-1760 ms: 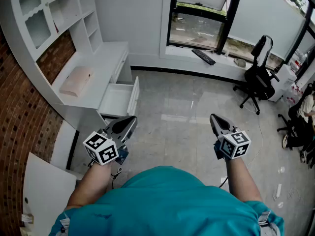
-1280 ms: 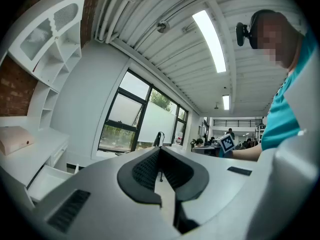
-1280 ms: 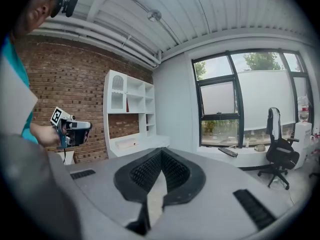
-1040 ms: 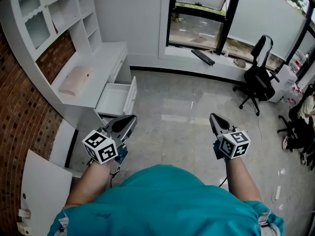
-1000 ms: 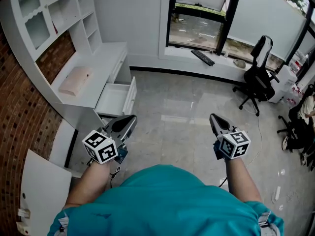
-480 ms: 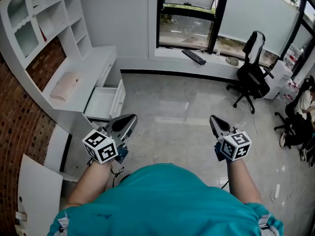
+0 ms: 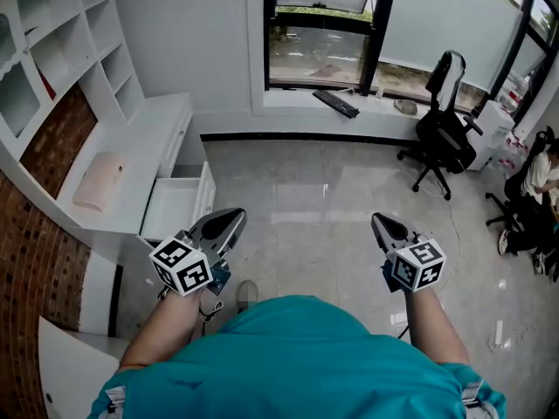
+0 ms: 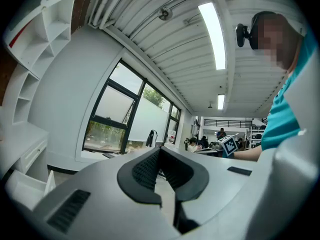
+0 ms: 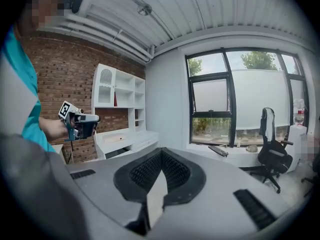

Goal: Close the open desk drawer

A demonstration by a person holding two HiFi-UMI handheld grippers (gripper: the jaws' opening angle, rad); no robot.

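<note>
Drawer (image 7: 175,208) is pulled well out of the white desk (image 7: 140,147) at left of head view. Looks empty inside, tho too small to be sure. Pink pad-like item (image 7: 94,183) lies on desk top, near the drawer. Left gripper (image 7: 231,221) is near the drawer's front corner but apart, no contact; jaws pressed together, nothing between. Right gripper (image 7: 380,225) is well apart to the right over bare floor, jaws likewise closed & empty. Progress approx nil: drawer wide open, no push begun. Left to do: bring a gripper to the front panel, push in till flush w/ desk.
</note>
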